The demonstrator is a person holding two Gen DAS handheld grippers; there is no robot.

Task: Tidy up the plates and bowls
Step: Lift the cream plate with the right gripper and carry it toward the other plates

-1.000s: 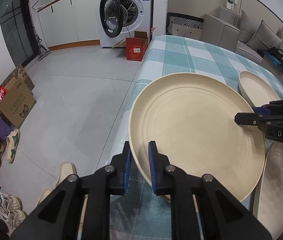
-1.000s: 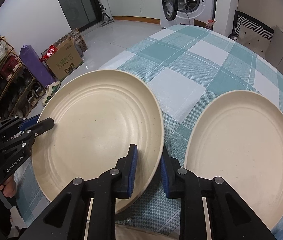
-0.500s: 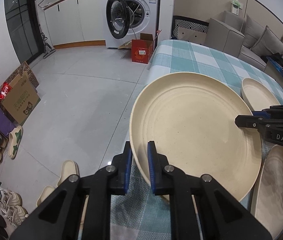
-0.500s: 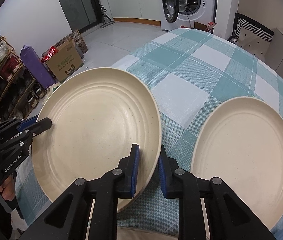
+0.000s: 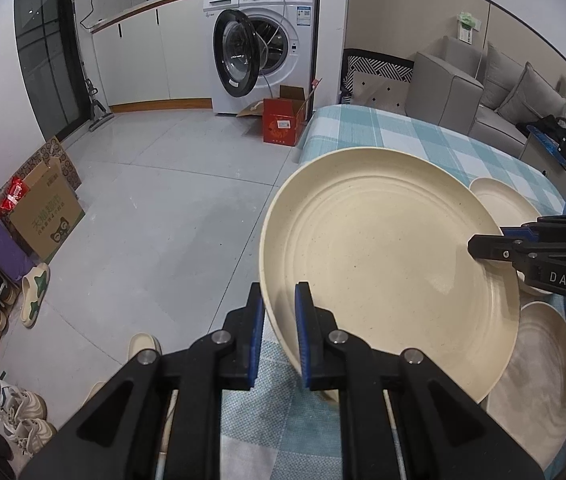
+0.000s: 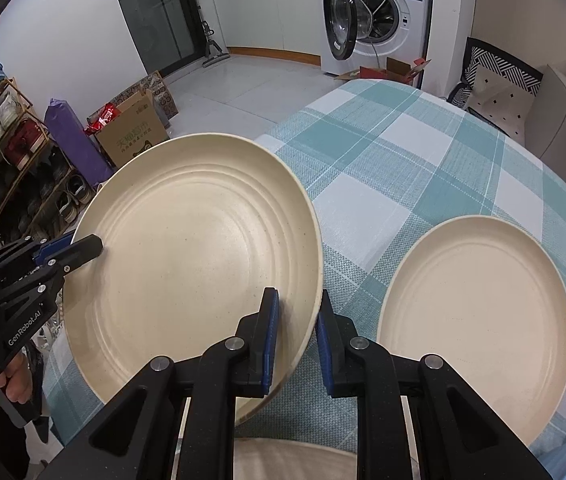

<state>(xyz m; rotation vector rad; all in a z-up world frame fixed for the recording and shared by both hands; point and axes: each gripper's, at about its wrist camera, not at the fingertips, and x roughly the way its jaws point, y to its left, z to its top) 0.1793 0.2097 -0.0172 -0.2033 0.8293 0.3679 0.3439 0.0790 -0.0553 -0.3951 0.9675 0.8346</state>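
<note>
Cream ridged plate [image 5: 387, 276], lifted, tilted

The cream plate [image 5: 387, 280] clamped between both tongs looks matt, faintly speckled, with ridged rings. The tongs [image 5: 279, 332] are black plastic with blue pads and metal screws. Under them the worktop [image 6: 403, 168] wears coarse woven checked cloth. Beyond, the floor [image 5: 163, 216] is glossy.

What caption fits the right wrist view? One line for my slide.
Both grippers, right gripper and left gripper, clamp a large cream plate above the checked tablecloth.
</note>
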